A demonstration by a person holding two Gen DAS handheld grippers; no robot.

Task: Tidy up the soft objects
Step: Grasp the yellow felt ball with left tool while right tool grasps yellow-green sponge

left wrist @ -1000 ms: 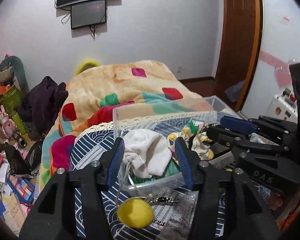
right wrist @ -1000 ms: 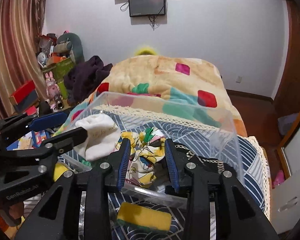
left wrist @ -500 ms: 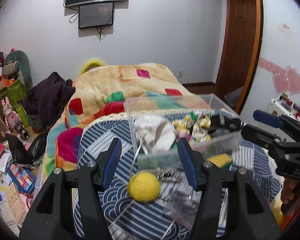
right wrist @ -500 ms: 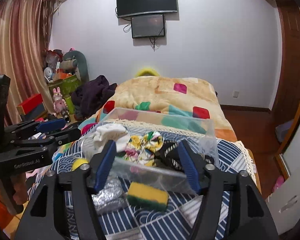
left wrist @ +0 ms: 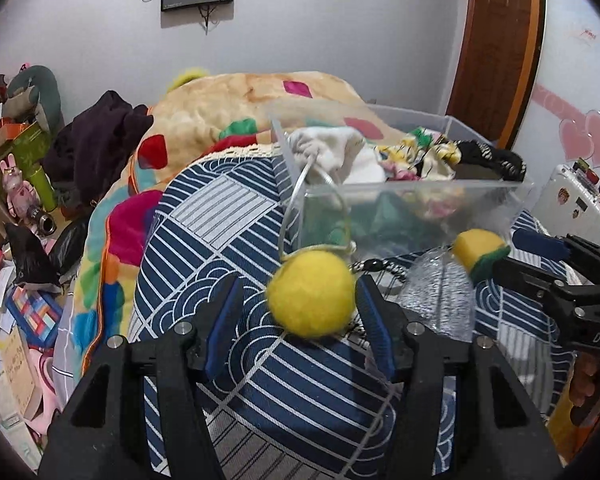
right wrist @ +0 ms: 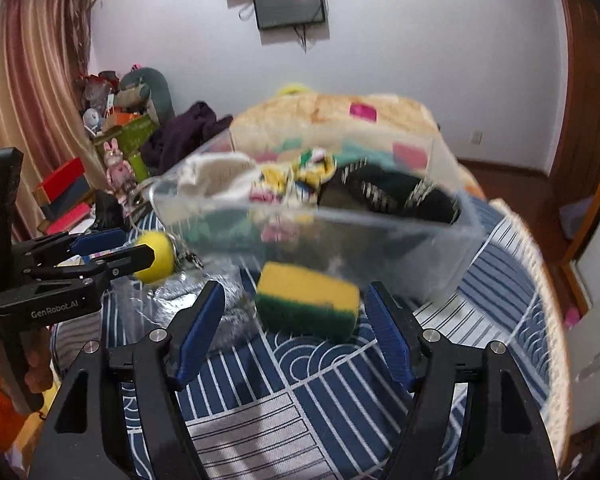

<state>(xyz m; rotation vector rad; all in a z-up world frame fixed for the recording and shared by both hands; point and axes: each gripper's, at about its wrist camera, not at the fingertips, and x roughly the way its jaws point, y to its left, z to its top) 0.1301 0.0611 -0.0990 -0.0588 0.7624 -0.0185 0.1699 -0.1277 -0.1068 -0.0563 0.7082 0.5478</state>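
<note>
A yellow felt ball (left wrist: 310, 294) on a cord lies on the blue patterned cloth (left wrist: 228, 208), between my left gripper's (left wrist: 298, 322) open jaws; nothing is gripped. It also shows in the right wrist view (right wrist: 156, 256). A yellow and green sponge (right wrist: 308, 300) lies just ahead of my right gripper (right wrist: 294, 330), which is open and empty. The sponge also shows in the left wrist view (left wrist: 480, 250). Behind both stands a clear plastic box (right wrist: 380, 240) holding a white cloth (left wrist: 336, 152), a floral cloth (right wrist: 300, 176) and a black item (right wrist: 396, 192).
A crinkled clear plastic bag (left wrist: 440, 292) lies between ball and sponge. A bed with a patchwork blanket (left wrist: 240, 100) is behind the box. Clutter, toys and boxes (left wrist: 16, 184) fill the floor at left. A wooden door (left wrist: 496, 40) is at the back right.
Both grippers have pulled back from the box and lowered; the ball and sponge now sit close between their jaws. The jaws of both have opened wider.
</note>
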